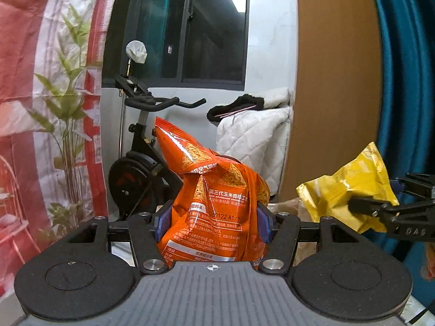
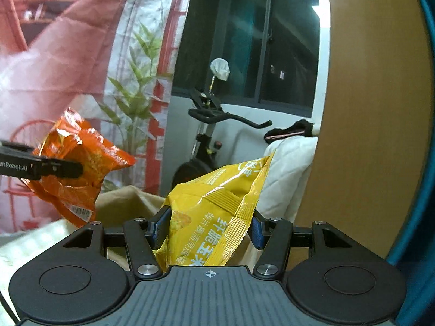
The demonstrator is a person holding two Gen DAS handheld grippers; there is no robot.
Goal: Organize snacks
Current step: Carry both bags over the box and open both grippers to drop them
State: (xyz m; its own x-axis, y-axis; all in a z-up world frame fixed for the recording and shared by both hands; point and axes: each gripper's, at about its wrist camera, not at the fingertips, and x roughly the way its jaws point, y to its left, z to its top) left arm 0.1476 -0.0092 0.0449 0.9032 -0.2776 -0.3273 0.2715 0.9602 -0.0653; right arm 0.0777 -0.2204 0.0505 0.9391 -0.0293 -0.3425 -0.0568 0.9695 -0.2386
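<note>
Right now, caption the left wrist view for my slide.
Left gripper clamps an orange snack bag aloft; right gripper holds a yellow snack bag alongside.

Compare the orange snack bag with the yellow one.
The orange bag sits in the left gripper; the yellow bag sits in the right gripper. Orange shows black print, yellow white lettering. Both are crinkled foil packs, lifted and clamped between fingers.

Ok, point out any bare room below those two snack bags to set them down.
Little shows. The left tongs grip the orange bag and the right tongs the yellow bag, both in the air. Below them lies a beige paper-like surface, bordered by the red-and-white backdrop and wooden panel. Behind are an exercise bike and white quilt.
</note>
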